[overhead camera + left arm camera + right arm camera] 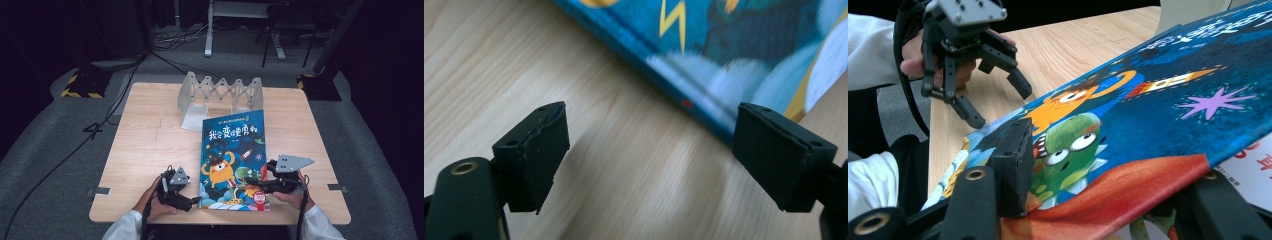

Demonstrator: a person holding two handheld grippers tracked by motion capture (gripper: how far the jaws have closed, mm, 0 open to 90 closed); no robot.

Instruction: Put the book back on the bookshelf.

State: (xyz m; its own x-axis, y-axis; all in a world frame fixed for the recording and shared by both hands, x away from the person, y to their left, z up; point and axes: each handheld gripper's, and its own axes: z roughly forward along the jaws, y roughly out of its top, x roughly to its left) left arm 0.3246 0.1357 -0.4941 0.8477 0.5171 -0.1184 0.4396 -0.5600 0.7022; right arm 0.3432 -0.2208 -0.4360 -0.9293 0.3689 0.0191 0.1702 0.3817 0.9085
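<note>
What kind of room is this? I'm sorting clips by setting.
Probably a recording studio or lab, not a home: a lone wooden table on grey carpet, dark surroundings with black stands and floor cables, and a picture book handled with handheld tools.

On the cover of the picture book [234, 160] I can read a large Chinese title in white and yellow characters across the top: 我会变得更勇敢. A smaller line of print sits above the title, too fine for me to read. A round red sticker [259, 197] near the lower right corner carries white lettering I cannot make out.
</note>
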